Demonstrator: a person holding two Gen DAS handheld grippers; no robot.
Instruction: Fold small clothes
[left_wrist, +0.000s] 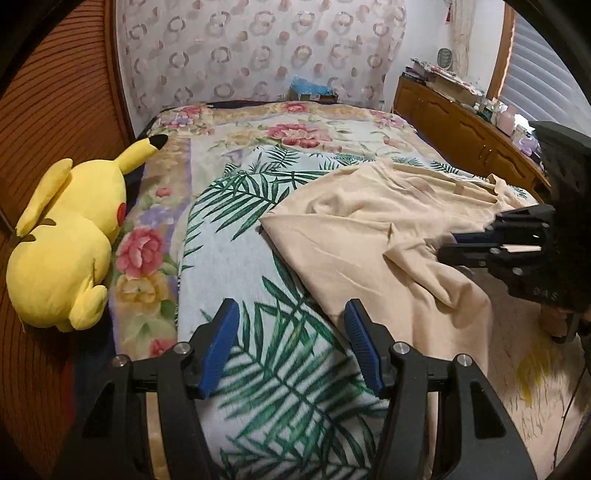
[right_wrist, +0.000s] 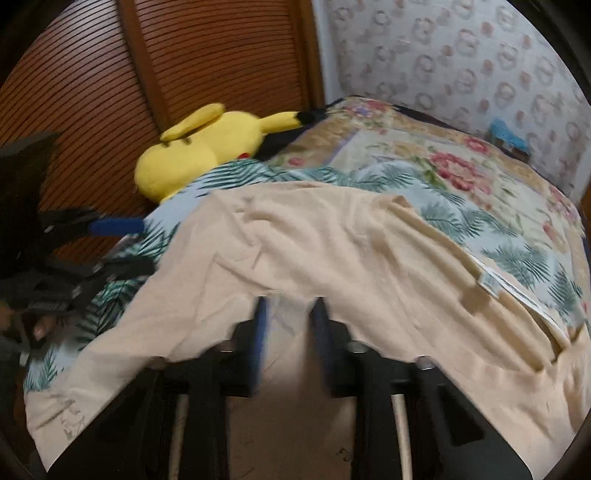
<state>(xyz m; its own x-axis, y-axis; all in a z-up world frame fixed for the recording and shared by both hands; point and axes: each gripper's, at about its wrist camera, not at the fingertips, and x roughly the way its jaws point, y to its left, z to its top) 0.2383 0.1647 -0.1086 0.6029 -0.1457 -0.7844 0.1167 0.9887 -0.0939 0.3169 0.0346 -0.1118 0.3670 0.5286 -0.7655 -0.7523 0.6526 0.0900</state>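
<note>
A beige garment (left_wrist: 369, 229) lies crumpled on the palm-leaf blanket (left_wrist: 236, 258) and hangs over the bed's near edge. My left gripper (left_wrist: 291, 321) is open above the blanket, just left of the garment's edge, with nothing between its blue pads (left_wrist: 221, 347). My right gripper (left_wrist: 448, 245) comes in from the right with its tips at a fold of the cloth. In the right wrist view the garment (right_wrist: 314, 251) drapes over both tips of the right gripper (right_wrist: 290, 306), which is shut on its hem. A white label (right_wrist: 487, 284) shows at the right.
A yellow plush toy (left_wrist: 66, 251) lies at the bed's left edge against a louvered wooden door (right_wrist: 184, 55). A floral bedcover (left_wrist: 295, 133) covers the far end. A wooden dresser (left_wrist: 461, 125) with clutter on top stands to the right. A hand (right_wrist: 37, 328) holds the left gripper (right_wrist: 122, 243).
</note>
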